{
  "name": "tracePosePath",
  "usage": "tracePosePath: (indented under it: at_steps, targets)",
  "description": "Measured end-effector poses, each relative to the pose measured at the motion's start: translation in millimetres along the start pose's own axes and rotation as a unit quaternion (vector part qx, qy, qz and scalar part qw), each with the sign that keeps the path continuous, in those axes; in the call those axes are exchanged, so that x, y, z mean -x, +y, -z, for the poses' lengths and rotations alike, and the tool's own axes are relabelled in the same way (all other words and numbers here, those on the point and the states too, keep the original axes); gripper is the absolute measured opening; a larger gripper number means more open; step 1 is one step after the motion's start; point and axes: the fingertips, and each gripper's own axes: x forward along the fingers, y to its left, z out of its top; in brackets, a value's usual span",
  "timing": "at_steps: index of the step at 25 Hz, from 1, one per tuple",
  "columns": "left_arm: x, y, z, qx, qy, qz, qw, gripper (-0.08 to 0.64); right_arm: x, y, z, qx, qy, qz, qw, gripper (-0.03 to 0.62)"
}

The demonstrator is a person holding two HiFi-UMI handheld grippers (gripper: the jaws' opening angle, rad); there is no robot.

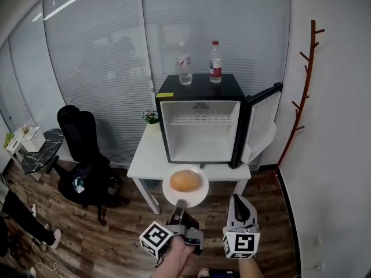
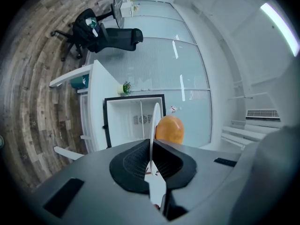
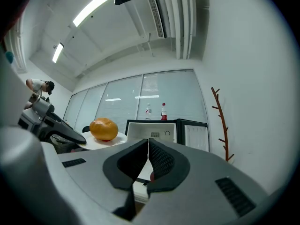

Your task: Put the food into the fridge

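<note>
- Where the person's hands enter the bottom of the head view, the left gripper [image 1: 181,204] is clamped on the near rim of a white plate [image 1: 197,200]. Its own view shows the plate edge-on, pinched between the pads.
- Just beside it, the right gripper [image 1: 237,198] has its jaws pressed together with nothing between them.
- On the plate sits the food [image 1: 185,180], a round golden-orange piece lying loose near the middle, carried in the air in front of the table [image 1: 146,158].
- The plate looks stiff, smooth and probably breakable. Held at one edge only, it will want to tip away from the grip, and the round food could roll off a tilted surface. The rim is the sensible hold, kept level. The idle gripper could steady the far edge.
- Beyond, the fridge [image 1: 168,92] stands on the table, its door [image 1: 262,120] swung open to the right. The white interior is bare, with a wire shelf high up.
- Two bottles [image 1: 185,63] stand on the fridge top.
</note>
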Motion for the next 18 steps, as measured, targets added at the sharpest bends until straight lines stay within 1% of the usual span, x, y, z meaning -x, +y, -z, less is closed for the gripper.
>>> tracePosePath:
  at_steps: [4, 9, 13, 18]
  targets:
    - [-35, 5, 4, -0.002, -0.006, -0.012, 0.9999, 0.034, -32, -21, 14, -0.01, 0.003, -0.007, 1.0, 0.028]
    - [-69, 16, -3, -0.006, -0.012, -0.023, 0.9997, 0.034, -70, -28, 25, -0.012, 0.002, -0.019, 1.0, 0.028]
    - [-103, 31, -12, 0.003, -0.011, -0.026, 0.9996, 0.034, -100, -28, 39, 0.0, 0.002, -0.025, 1.0, 0.028]
    - [-159, 43, -28, 0.01, 0.002, -0.021, 0.9997, 0.035, -150, -34, 53, 0.006, 0.01, -0.015, 1.0, 0.028]
